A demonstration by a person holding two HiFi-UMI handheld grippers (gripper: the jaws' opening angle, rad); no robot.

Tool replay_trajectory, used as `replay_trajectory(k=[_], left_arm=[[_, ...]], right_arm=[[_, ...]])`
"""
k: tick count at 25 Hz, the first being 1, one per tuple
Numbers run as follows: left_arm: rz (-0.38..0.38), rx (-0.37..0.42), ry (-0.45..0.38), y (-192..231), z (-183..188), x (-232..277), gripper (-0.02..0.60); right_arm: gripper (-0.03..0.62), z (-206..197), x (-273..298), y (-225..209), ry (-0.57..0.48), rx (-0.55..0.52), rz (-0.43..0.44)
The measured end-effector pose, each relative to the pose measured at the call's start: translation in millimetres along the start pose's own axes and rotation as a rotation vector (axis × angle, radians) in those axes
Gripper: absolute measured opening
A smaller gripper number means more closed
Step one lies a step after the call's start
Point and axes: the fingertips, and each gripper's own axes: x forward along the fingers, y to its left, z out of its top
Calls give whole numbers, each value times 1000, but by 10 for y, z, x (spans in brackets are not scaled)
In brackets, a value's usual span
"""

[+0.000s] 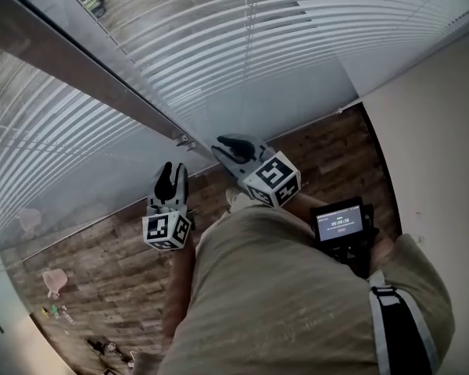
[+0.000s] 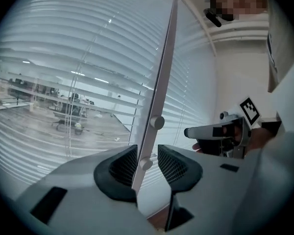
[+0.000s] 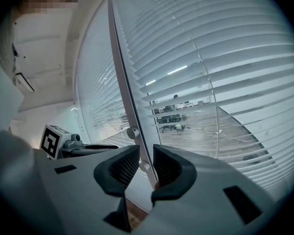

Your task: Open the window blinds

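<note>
White slatted window blinds hang closed across the glass, split by a grey upright frame post that ends in a small bracket. My left gripper points at the blind's lower edge just left of the post. My right gripper is at the post's foot on its right. In the left gripper view the jaws stand apart, and the post with its round knob shows through the gap. The right gripper view shows the same: jaws apart, the post behind the gap. Neither holds anything.
Dark wooden floor runs under the window. A pale wall closes off the right side. A small device with a lit screen sits at the person's waist. Small pink and green things lie on the floor at lower left.
</note>
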Motion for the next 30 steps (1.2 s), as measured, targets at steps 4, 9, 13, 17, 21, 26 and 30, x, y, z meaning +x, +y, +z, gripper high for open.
replay_trajectory(k=[4,9,13,17,21,26,30], left_arm=[[9,-12,18,27,-13,35,137],[17,-6,35,44,-127,99,136],[38,7,67,86,-200,147,135],[59,14,77,151,-211,152,132],[73,-1,67,195,-146,60,120],[57,-24,48,181,-177,19,56],[45,-22,40,154,-113,-28,16]], right_arm=[[79,35,-5,12,10,-2,8],[80,-5,9,12,0,-17,26],[80,-40,18,-34,3,-10,23],[80,-16,37,-16,0,2,29],[79,31,58,94,4,-1,39],[80,-31,70,163,13,-8,46],[80,28,70,218,15,-21,47]])
